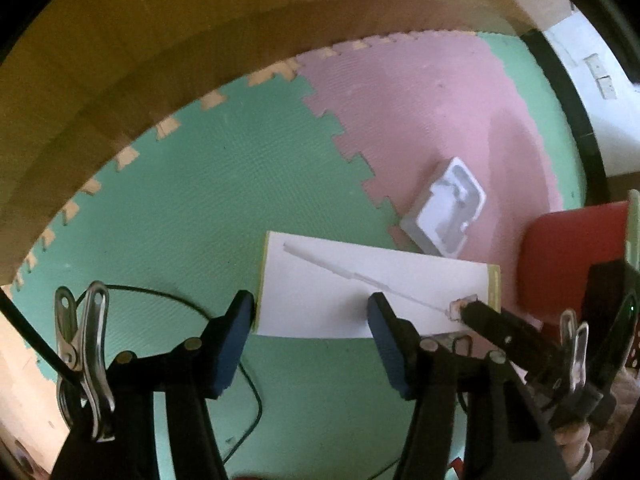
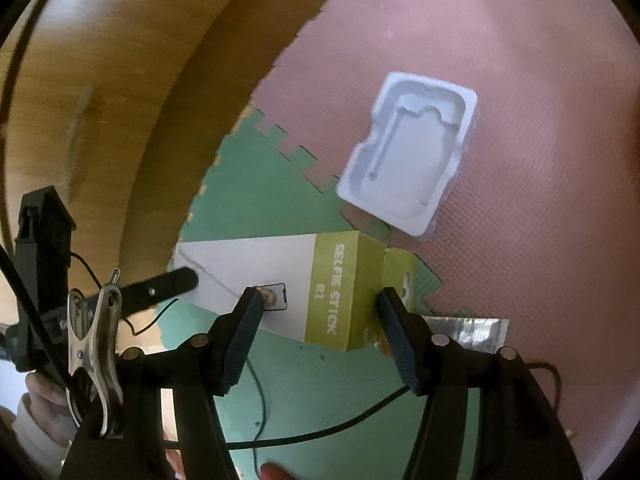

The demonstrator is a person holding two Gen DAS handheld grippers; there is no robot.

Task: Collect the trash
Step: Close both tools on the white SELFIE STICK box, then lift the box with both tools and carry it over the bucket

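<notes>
Both tools gape: left tool (image 1: pixel 310 310) | right tool (image 2: pixel 318 306) | selfie-stick box (image 2: pixel 280 280) flat, long axis crosswise.

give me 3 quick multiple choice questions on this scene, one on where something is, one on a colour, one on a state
1. Where does the white tray lie?
A. on the pink mat
B. on the wood floor
C. on top of the box

2. What colour is the band on the box that reads SELFIE STICK?
A. red
B. olive green
C. blue

3. How does the right gripper stand?
A. shut on the tray
B. shut on the box
C. open, fingers either side of the box end

Answers:
1. A, the tray rests on the pink mat, near the seam with the green mat.
2. B, the band with white lettering is olive green.
3. C, both views show its fingers spread; the left gripper is open too.
</notes>
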